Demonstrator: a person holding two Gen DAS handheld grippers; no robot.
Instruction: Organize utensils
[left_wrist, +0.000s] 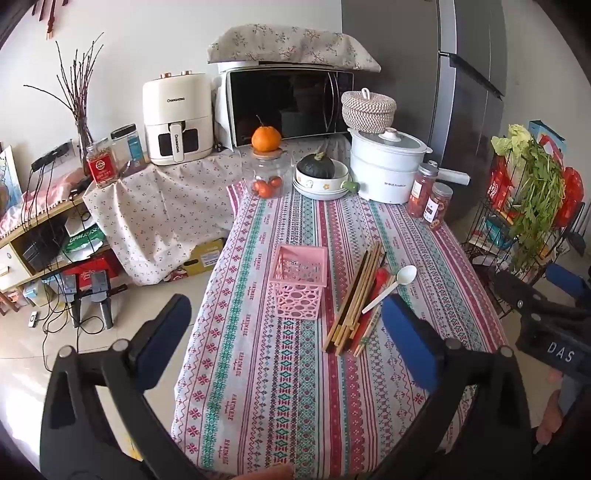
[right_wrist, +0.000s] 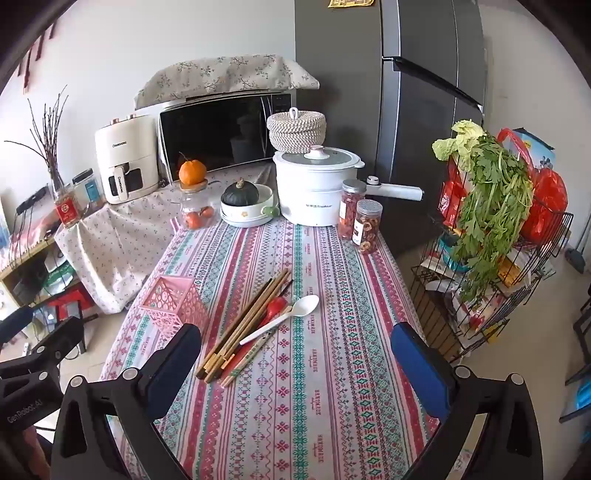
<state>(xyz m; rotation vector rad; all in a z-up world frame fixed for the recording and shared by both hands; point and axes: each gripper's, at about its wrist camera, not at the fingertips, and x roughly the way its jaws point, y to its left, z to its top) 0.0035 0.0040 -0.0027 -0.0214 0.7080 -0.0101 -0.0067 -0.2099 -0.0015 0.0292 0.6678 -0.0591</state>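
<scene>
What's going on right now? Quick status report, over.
Left gripper and right gripper open, empty. Chopsticks and white spoon loose beside empty pink basket. Nothing in the way.

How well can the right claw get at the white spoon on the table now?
Probably yes. The right claw is open and empty, and the white spoon lies on top of the chopsticks just ahead of it, with nothing over it. The pink basket stands off to the side.

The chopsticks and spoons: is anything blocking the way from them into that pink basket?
Nothing visible does. The chopsticks, white spoon and red spoon lie right beside the empty, upright pink basket, with only bare tablecloth between.
</scene>
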